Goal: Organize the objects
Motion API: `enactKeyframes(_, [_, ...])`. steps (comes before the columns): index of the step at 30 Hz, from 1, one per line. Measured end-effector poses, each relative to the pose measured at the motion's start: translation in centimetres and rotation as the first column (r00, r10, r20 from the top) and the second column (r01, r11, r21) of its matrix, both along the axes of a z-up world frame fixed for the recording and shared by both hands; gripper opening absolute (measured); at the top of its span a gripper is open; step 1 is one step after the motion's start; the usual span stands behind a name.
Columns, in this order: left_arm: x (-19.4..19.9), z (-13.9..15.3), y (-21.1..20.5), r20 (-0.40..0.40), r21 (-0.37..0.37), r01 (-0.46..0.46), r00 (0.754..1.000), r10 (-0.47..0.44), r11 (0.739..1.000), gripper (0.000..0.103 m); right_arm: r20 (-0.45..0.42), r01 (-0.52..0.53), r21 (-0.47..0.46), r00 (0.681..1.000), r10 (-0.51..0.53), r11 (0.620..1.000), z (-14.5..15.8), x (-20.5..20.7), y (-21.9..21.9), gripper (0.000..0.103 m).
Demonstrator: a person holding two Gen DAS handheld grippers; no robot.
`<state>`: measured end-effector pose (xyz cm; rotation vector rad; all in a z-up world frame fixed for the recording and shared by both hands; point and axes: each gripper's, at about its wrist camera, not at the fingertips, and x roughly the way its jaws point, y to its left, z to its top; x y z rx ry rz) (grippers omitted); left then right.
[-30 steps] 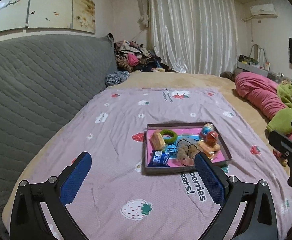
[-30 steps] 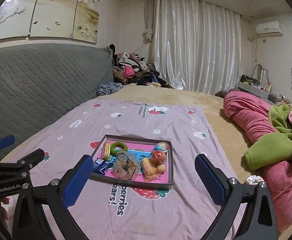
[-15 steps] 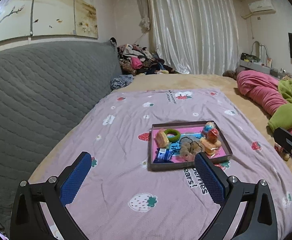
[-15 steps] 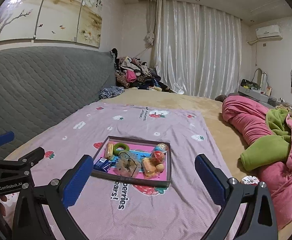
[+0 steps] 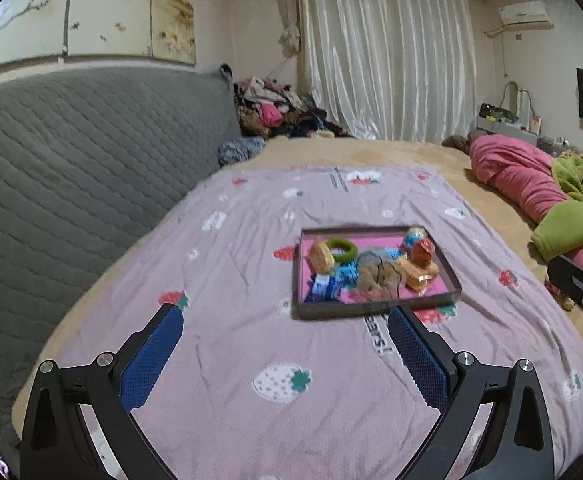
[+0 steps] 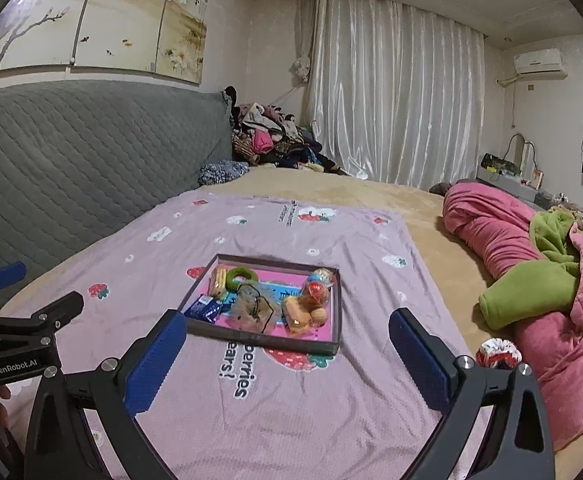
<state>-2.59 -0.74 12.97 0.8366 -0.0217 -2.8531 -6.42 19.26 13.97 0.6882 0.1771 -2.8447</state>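
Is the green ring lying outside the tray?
No, the green ring lies inside the tray, near its far left corner.

Bare pink strawberry-print blanket fills the lower centre of the right view, free up to the shallow dark-rimmed tray. Tray interior crowded with small items. Rolled pink-and-green quilt blocks right side; grey quilted headboard walls left.

Wide-open right gripper above strawberry blanket, before cluttered tray.
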Motion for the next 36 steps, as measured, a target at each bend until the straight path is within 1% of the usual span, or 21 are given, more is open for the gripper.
enactKeyframes(4, [0.1, -0.9, -0.1, 0.014, 0.002, 0.0, 1.0, 0.0, 1.0, 0.103, 0.012, 0.001, 0.02, 1.0, -0.001, 1.0, -0.6, -0.1, -0.2, 0.102])
enactKeyframes(9, [-0.3, -1.8, -0.5, 0.024, 0.012, -0.011, 1.0, 0.011, 1.0, 0.103, 0.023, 0.003, 0.002, 1.0, -0.003, 1.0, -1.3, 0.0, 0.1, 0.102])
enactKeyframes(15, [-0.9, -3.6, -0.9, 0.053, 0.035, -0.009, 0.999, 0.007, 0.999, 0.103, 0.033, 0.018, 0.004, 0.999, -0.018, 1.0, -3.5, -0.4, 0.5, 0.102])
enactKeyframes(18, [-0.9, -4.8, -0.8, 0.071, 0.032, -0.006, 0.997, 0.004, 0.999, 0.103, 0.059, 0.022, 0.008, 0.998, -0.023, 1.0, -5.0, -0.8, 0.8, 0.102])
enactKeyframes(22, [-0.9, -6.2, -0.4, 0.084, 0.022, 0.003, 0.996, -0.005, 1.0, 0.103, 0.072, 0.022, 0.006, 0.997, -0.022, 1.0, -6.3, -1.0, 1.2, 0.102])
enactKeyframes(28, [-1.1, -7.3, -0.2, 0.11, 0.036, 0.01, 0.994, -0.014, 0.999, 0.103, 0.083, 0.017, -0.001, 0.996, -0.017, 1.0, -7.0, -1.0, 1.2, 0.102])
enactKeyframes(36, [-1.1, -8.3, 0.2, 0.105, 0.031, 0.019, 0.994, -0.022, 0.999, 0.103, 0.084, 0.006, 0.007, 0.996, -0.007, 1.0, -8.2, -0.9, 0.6, 0.102])
